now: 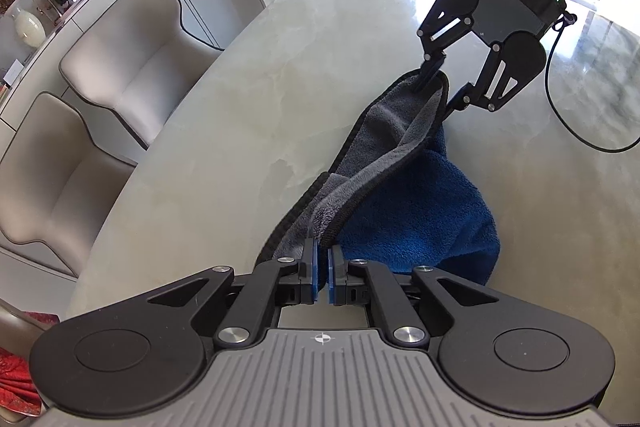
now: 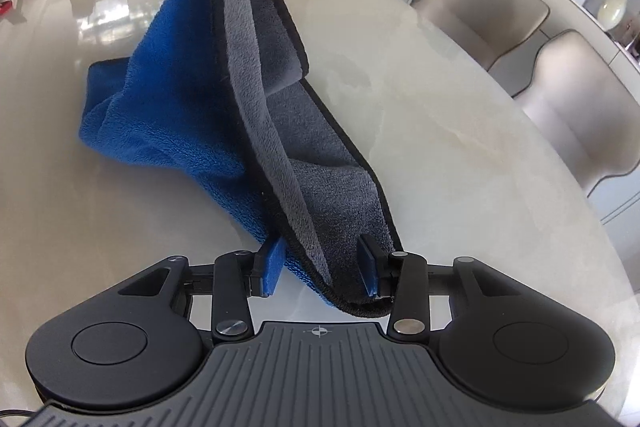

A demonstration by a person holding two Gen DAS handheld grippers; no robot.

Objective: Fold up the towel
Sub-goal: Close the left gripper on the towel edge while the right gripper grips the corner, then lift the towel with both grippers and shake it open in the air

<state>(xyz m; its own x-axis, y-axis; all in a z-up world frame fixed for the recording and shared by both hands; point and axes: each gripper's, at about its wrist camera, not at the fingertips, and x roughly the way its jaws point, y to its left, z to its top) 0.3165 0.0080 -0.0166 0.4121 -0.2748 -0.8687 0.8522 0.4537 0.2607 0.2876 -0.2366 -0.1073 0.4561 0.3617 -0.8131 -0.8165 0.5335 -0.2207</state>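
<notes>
No legible txt — towel [image 2: 168, 99], grippers.

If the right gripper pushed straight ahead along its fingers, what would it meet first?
The towel: its grey, black-edged fold already lies between the right gripper fingers, with the marble table probably right beneath it.

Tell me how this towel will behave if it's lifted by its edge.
Probably floppy: the towel sags and creases between the left gripper and right gripper. Likely light and grippy, given its plush pile.
</notes>
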